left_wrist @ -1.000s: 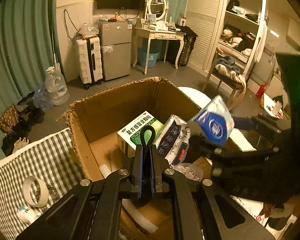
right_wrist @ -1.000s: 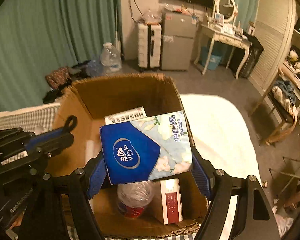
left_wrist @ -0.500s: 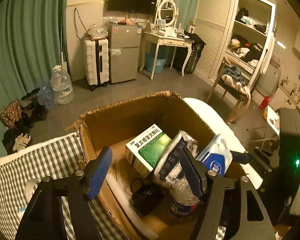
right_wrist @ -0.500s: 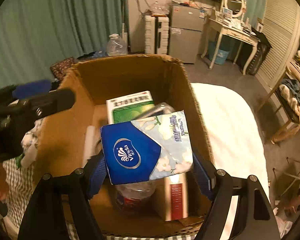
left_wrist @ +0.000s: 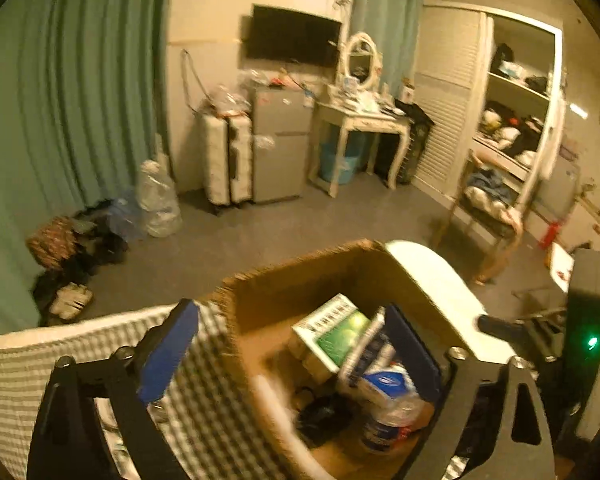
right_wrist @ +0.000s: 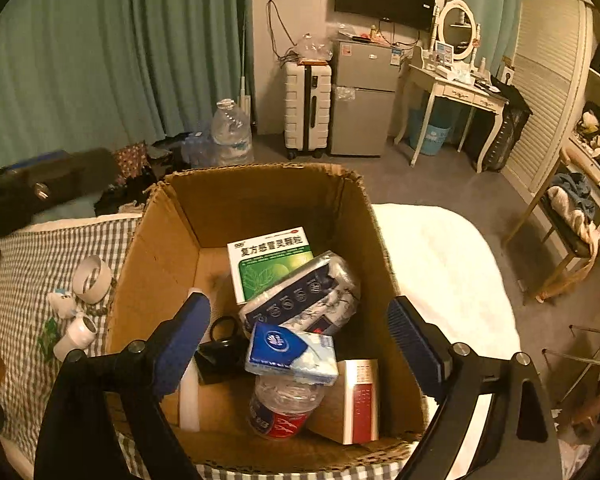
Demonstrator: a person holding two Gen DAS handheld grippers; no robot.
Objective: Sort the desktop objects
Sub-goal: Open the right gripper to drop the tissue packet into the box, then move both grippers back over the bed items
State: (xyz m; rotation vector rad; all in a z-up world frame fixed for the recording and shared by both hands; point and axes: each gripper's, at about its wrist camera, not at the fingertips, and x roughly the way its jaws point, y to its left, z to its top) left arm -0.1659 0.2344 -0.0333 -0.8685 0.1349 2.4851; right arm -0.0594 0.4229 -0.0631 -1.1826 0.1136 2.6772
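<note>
Both grippers, left gripper (left_wrist: 288,344) and right gripper (right_wrist: 300,332), are opening, empty; cardboard box (right_wrist: 160,240) mostly filled; tape roll (right_wrist: 92,279) and small bottle (right_wrist: 76,332) remain at nine o'clock.

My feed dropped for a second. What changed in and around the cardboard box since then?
The right gripper let go of the blue tissue pack, which now lies in the cardboard box on the plastic bottle; its jaws are opening. The left gripper released the black binder clip into the box; its jaws are opening, nothing between them. The green medicine box stayed put.
</note>
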